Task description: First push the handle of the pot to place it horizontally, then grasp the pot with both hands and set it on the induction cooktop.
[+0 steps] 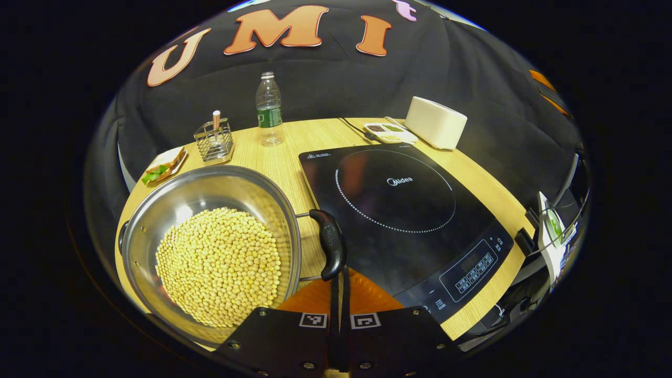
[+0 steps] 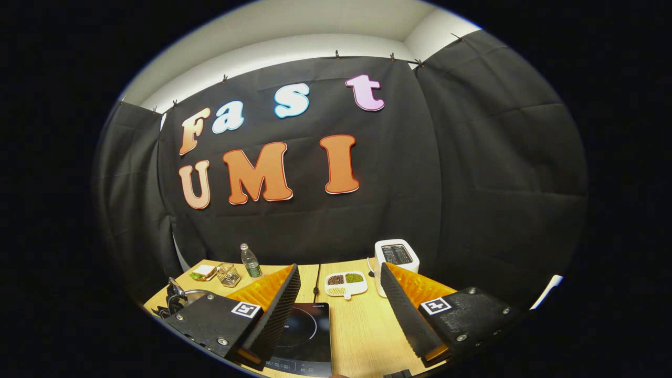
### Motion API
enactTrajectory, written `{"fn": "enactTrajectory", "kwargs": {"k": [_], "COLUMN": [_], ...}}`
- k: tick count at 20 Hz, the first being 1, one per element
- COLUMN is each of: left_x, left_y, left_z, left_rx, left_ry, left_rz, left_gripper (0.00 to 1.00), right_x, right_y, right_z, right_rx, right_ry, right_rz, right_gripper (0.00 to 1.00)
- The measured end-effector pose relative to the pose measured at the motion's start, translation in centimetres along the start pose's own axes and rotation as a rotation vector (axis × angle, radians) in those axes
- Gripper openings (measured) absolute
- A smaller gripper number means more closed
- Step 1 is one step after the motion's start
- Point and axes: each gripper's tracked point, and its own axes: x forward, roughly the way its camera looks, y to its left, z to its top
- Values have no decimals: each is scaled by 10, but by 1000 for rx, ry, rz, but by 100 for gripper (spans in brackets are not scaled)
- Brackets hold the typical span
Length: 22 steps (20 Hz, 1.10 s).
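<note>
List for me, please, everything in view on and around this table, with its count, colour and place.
pot: one, steel, full of yellow beans, table's left
pot handle: one, black, facing the cooktop
induction cooktop: one, black, beside the pot
water bottle: one, clear with green label, far edge
wire holder: one, metal, left of bottle
sandwich plate: one, far left
divided dish: one, white, by toaster
toaster: one, white, far right
left gripper: orange fingers closed together, by the handle
right gripper: fingers wide apart, above the table

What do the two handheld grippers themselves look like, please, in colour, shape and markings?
The left gripper and right gripper match: black plates studded with silver screws, each plate carrying a square black-and-white marker tag, and orange wedge-shaped jaws lined with black ribbed padding.
</note>
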Motion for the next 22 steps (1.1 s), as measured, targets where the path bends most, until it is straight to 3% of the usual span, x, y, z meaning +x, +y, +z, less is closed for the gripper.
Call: {"fn": "enactTrajectory", "kwargs": {"k": [21, 22], "left_x": [32, 33], "left_y": [18, 19], "left_z": [29, 31], "left_rx": [31, 33], "left_ry": [-22, -25], "left_rz": [1, 3], "left_gripper": [1, 1], "right_x": [27, 28], "right_y": [-8, -8], "right_z": [-4, -5], "right_rx": [-20, -22], "right_ry": [2, 2], "right_rz": [-51, -54], "right_gripper": [95, 100]}}
